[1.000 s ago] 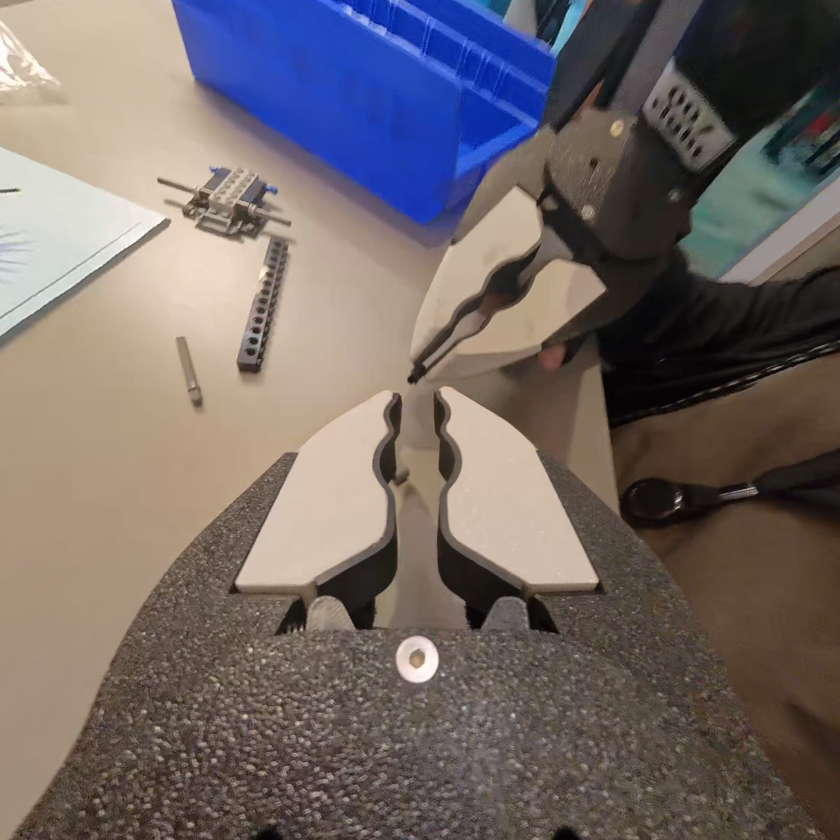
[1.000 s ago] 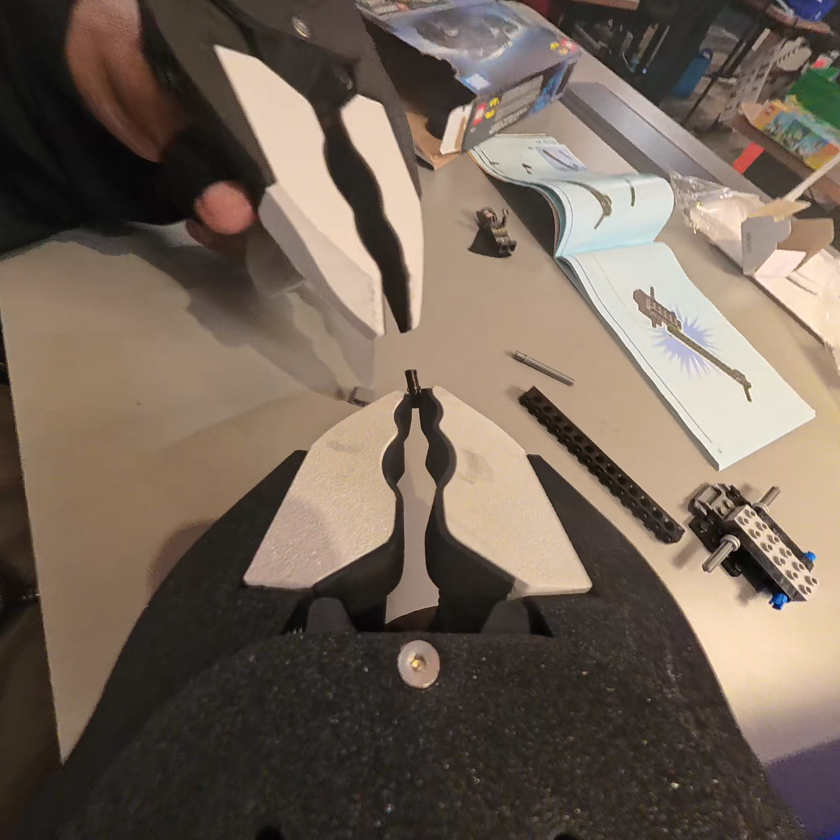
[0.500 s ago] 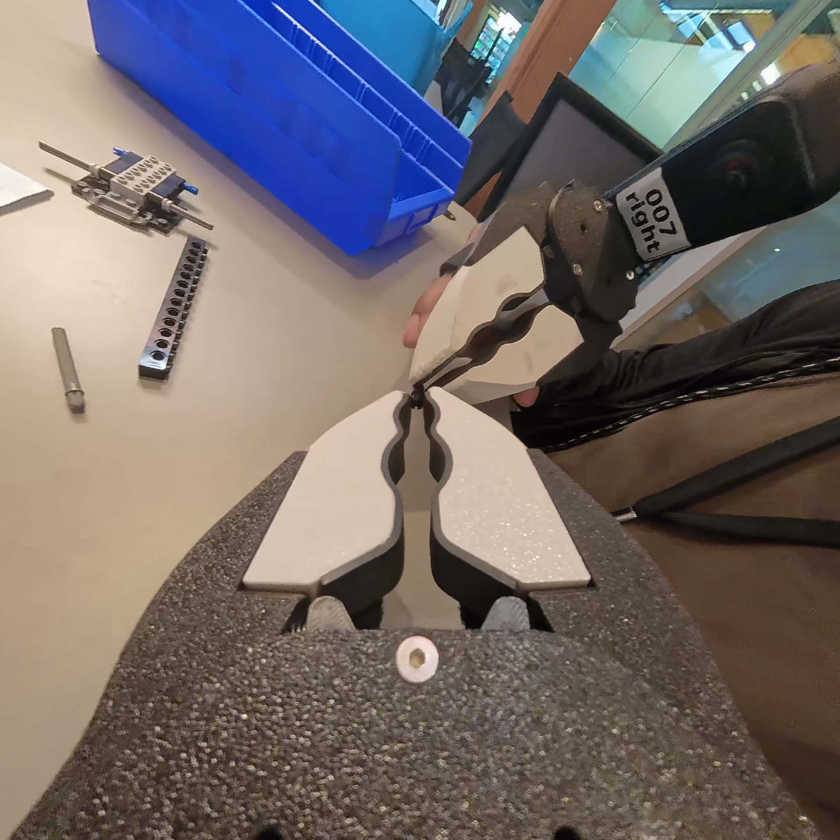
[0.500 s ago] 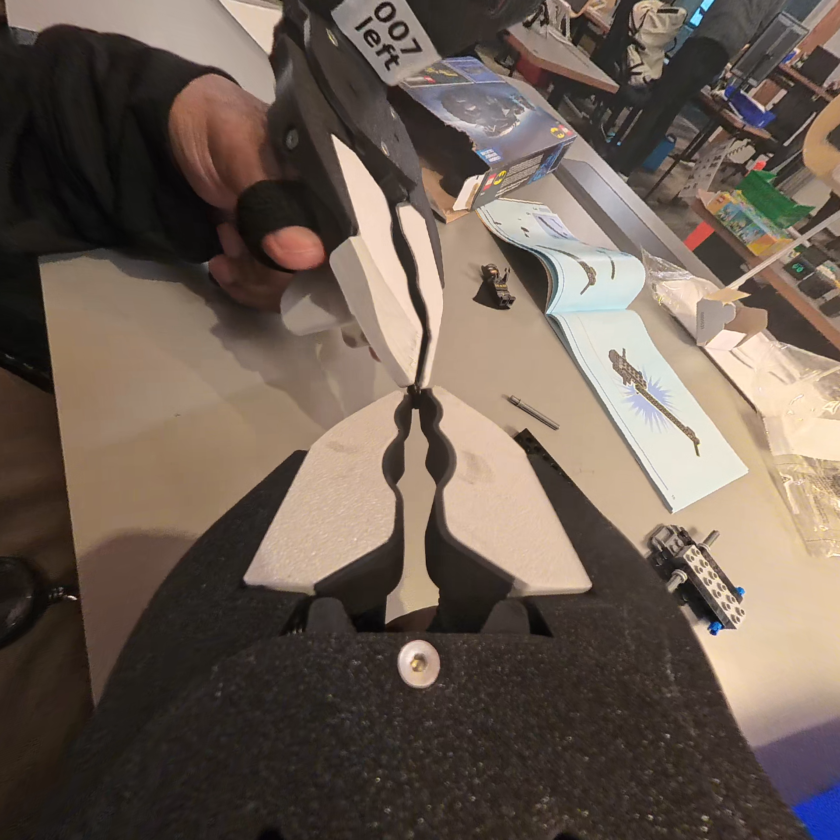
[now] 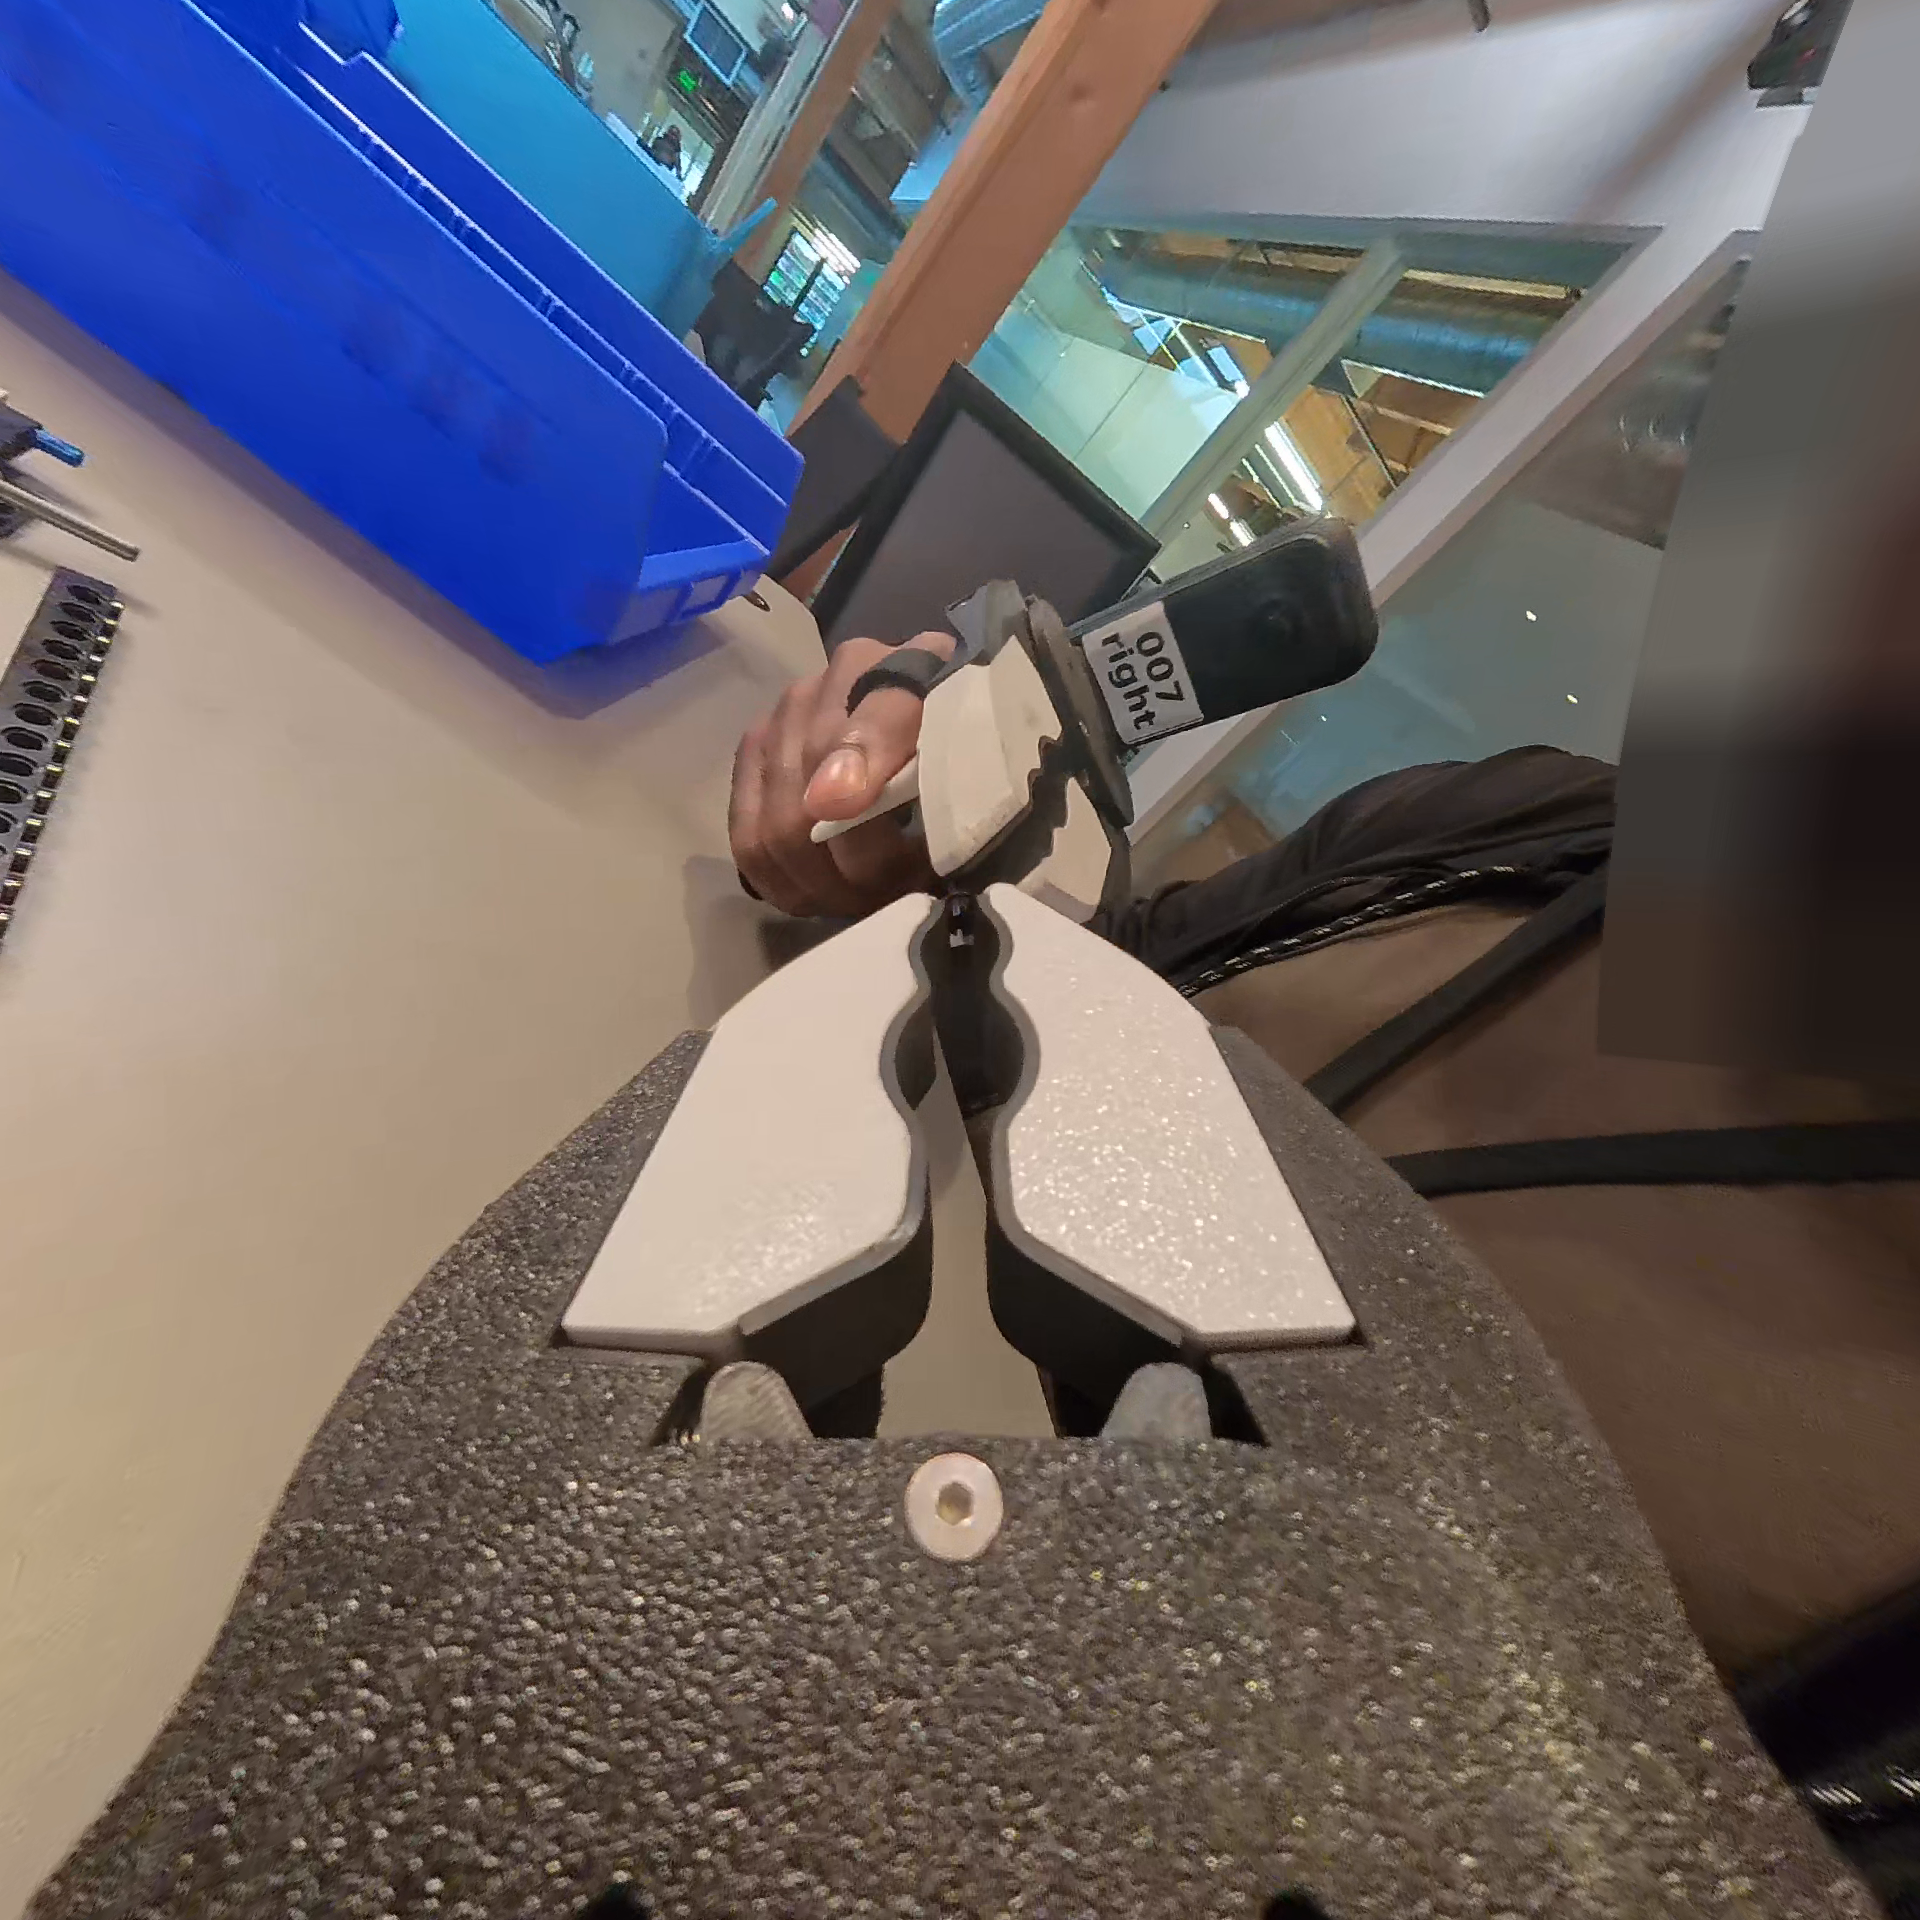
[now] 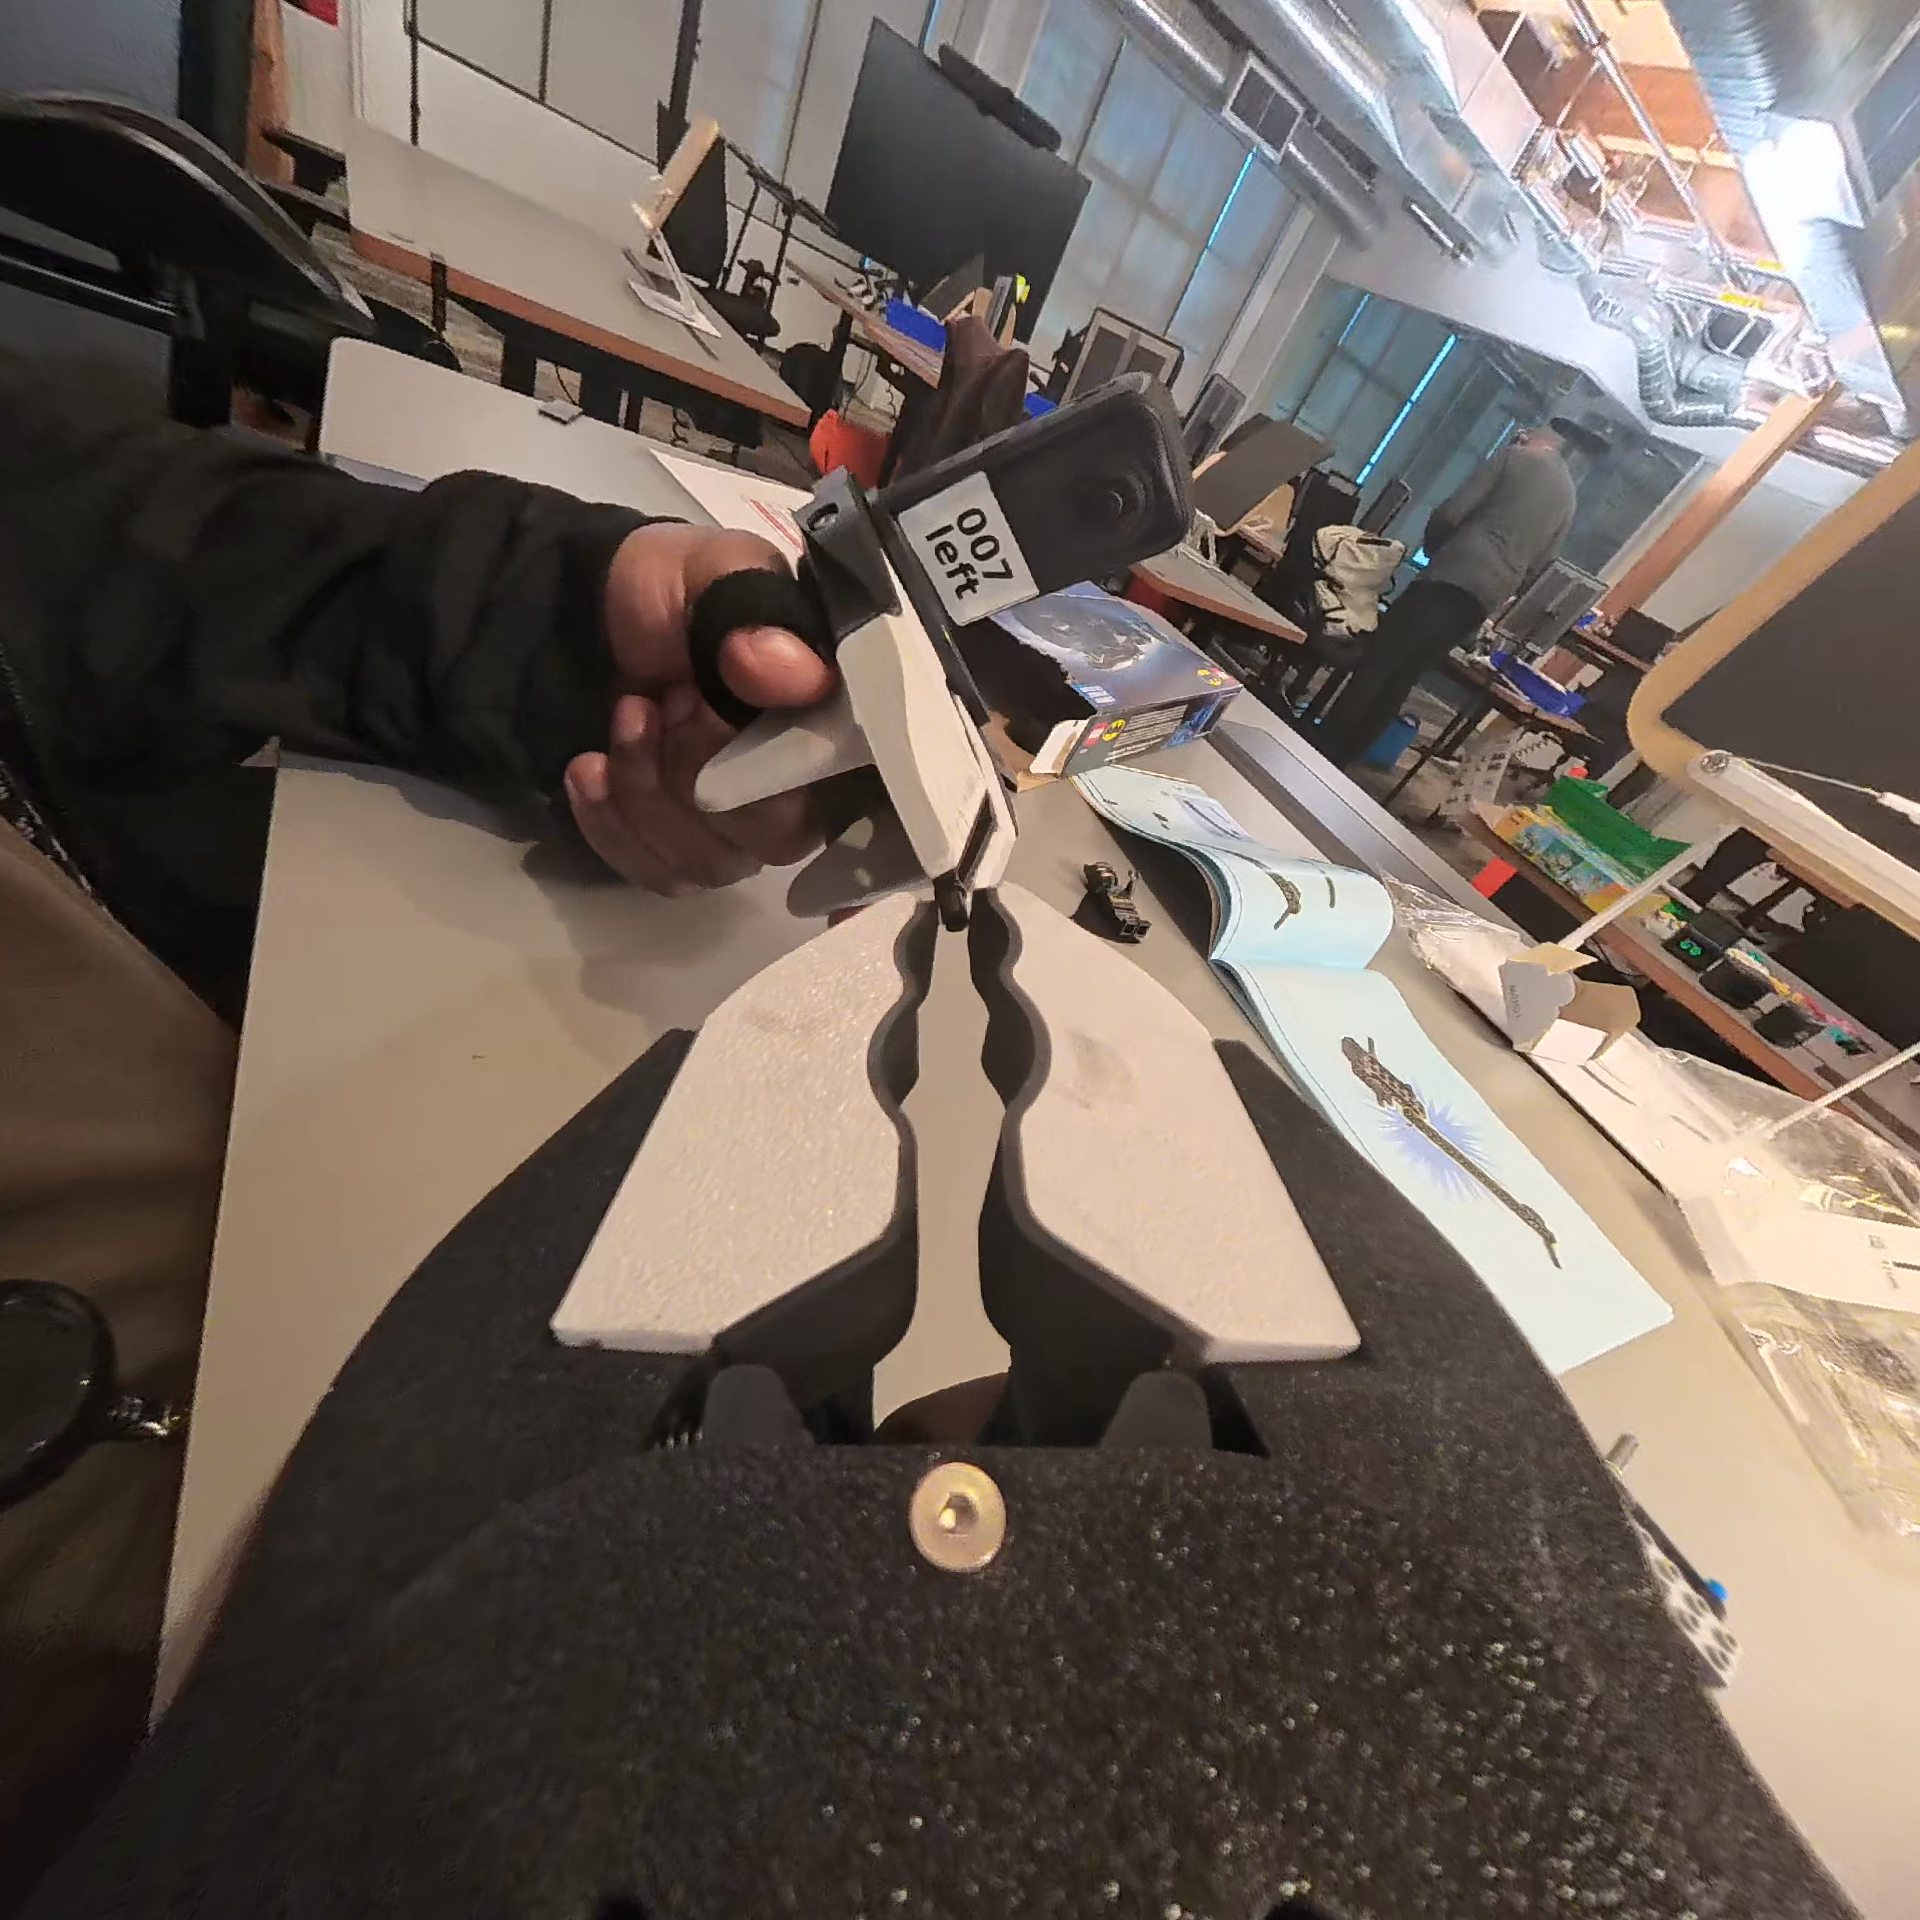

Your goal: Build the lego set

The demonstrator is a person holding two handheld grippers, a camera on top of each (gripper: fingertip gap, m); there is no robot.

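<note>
- The left tool (image 5: 958,914) is closed on a small black pin (image 6: 950,902), which it pinches at the very tips of its fingers. The pin's free end sticks out beyond them.
- The right tool (image 6: 954,914) meets it tip to tip. Its fingers stand slightly apart with the pin's free end between them, and a sliver of gap shows beside the pin, so they do not appear to press on it.
- Both tools hang in the air above the grey counter (image 6: 416,1039), each held by a hand (image 6: 686,769).
- The pin looks like hard, smooth plastic. I judge it very light and stiff, and likely to twist or pop out of a tip pinch.
- The best hold is probably across its round shaft, square to the pads, leaving one end free.
- On the counter past the tools lie a small dark figure (image 6: 1112,899), an open pale-blue booklet (image 6: 1455,1122) and a printed box (image 6: 1132,707).
- In the left view a blue bin (image 5: 416,343) and a black holed beam (image 5: 47,707) lie well apart from the tools.
</note>
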